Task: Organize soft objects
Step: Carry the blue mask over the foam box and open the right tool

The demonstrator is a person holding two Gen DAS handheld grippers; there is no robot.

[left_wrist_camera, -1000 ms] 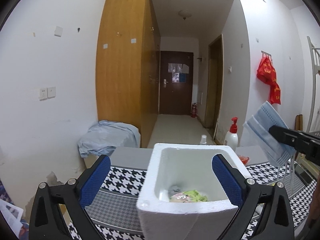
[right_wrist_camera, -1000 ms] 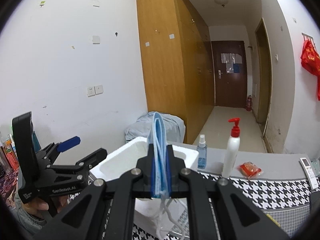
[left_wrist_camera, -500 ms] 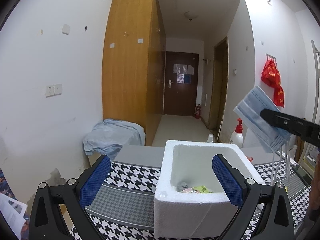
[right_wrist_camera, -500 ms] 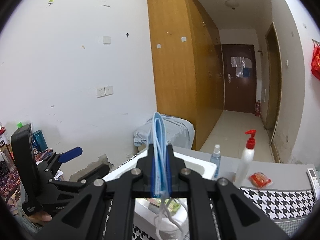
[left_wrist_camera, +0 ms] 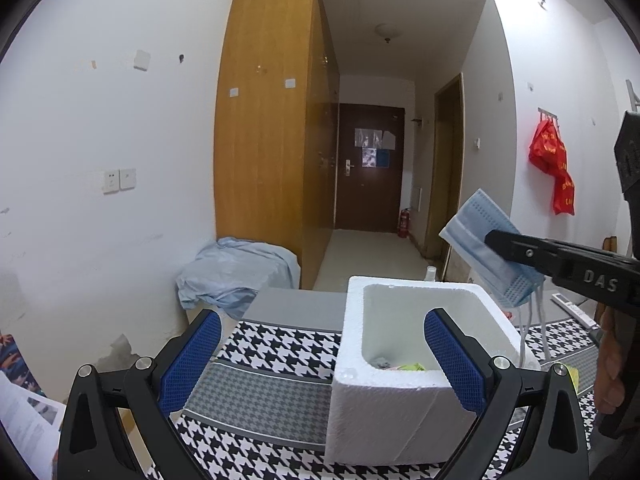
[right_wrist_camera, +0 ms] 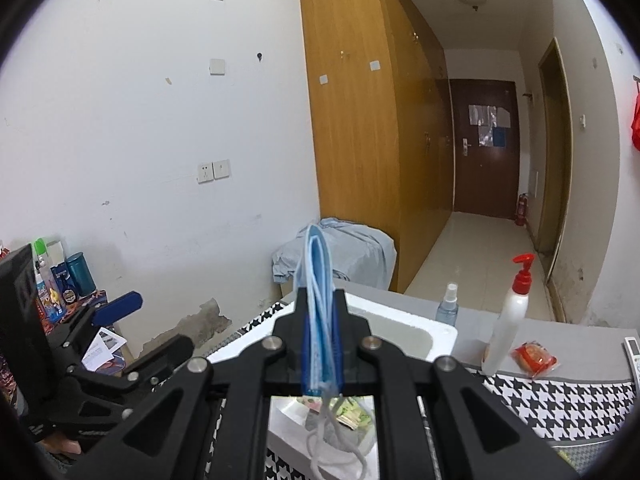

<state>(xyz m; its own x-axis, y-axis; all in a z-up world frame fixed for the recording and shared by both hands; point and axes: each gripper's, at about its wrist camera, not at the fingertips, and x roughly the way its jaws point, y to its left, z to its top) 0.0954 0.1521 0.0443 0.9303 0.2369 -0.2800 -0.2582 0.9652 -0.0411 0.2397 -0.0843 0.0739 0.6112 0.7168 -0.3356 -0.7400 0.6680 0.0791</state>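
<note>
Right claw (right_wrist_camera: 320,354) clamped on folded blue mask (right_wrist_camera: 318,280) — above foam box (right_wrist_camera: 400,324).

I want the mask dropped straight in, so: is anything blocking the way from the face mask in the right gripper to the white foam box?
Nothing visible does. The right gripper holds the face mask above the foam box, whose top is open. The left gripper stands open around the box's near corner, clear of the opening.

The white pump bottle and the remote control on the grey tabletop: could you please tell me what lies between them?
In the right wrist view, a small red packet lies between the pump bottle and the remote control.
</note>
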